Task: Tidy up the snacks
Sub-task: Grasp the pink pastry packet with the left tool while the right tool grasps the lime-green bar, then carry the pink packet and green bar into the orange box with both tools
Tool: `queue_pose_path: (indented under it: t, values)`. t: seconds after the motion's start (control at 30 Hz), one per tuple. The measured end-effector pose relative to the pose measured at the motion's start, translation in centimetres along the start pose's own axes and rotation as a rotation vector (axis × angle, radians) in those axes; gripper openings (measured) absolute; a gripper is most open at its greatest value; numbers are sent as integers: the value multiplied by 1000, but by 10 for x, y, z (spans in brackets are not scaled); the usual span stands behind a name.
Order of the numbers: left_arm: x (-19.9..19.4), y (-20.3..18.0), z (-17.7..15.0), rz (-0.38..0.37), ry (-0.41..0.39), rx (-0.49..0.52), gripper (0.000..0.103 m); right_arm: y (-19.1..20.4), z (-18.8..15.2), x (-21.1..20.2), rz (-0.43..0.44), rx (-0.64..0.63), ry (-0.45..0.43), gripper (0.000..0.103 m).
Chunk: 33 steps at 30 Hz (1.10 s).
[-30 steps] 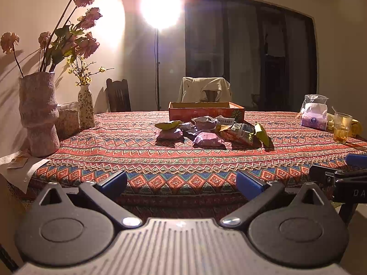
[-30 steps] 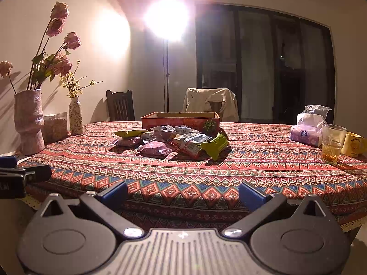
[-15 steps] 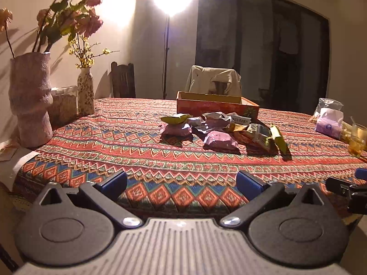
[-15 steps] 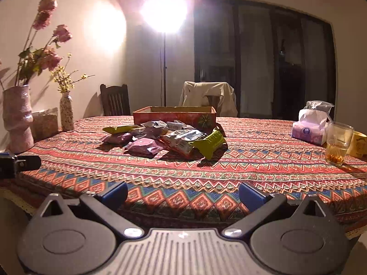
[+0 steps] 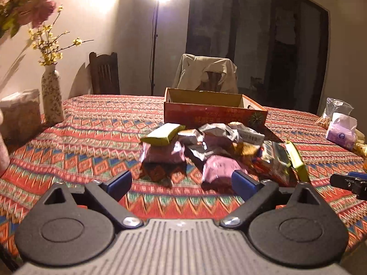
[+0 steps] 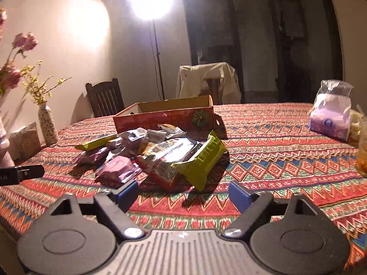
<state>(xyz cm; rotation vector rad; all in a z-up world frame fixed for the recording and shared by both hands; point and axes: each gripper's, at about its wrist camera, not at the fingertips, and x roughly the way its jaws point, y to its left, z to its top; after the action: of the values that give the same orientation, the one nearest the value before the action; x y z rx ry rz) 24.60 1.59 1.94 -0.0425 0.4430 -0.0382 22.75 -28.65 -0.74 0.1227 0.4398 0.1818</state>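
A pile of snack packets (image 5: 218,146) lies mid-table on a patterned cloth, in front of an open red cardboard box (image 5: 214,111). The pile holds pink packets (image 5: 220,167), silver ones and green packets (image 5: 164,134). My left gripper (image 5: 182,182) hovers just short of the pile; its jaws are closing with nothing between them. In the right wrist view the same pile (image 6: 158,153) has a big green packet (image 6: 203,160) at its near right, with the box (image 6: 165,115) behind. My right gripper (image 6: 183,193) is close in front of it, jaws closing on nothing.
A small flowered vase (image 5: 52,95) and a container (image 5: 19,114) stand at the table's left. A tissue pack (image 6: 330,119) and a glass (image 6: 363,155) are at the right. Two chairs (image 5: 104,73) and a floor lamp (image 5: 154,45) stand behind the table.
Both grippers have moved forward over the table toward the snack pile, which now looks much larger. Both sets of jaws have narrowed a little.
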Motion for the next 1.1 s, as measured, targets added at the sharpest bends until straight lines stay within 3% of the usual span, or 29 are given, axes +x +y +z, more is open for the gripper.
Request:
queue_pose_path:
  t: [0.1,0.17,0.3,0.4,0.5,0.73,0.87,0.93,1.1]
  values:
    - [29,0,14,9,-3,45,89,-11,13,29,6,40,13,79]
    - [50,2,20,4,10,63,84,-22,21,51,-2,77,29,70]
    - [89,3,24,-53,111,19,73,-40,34,97,-2,148,77,61]
    - [104,-7,18,-124,144,3,74,-46,42,127,2,150,110,58]
    - [124,-24,14,-152,182,24,81,-50,43,152,-30,148,149,56]
    - [160,-51,5,-185,269,55,92,-54,45,175,-134,39,221,38]
    - [164,-64,6,-147,275,111,92,-54,51,181,-163,-38,266,36]
    - [162,-67,3,-162,274,126,81,-53,53,182,-153,-61,271,37]
    - [144,-65,-2,-163,251,111,64,-52,47,183,-146,-93,257,41]
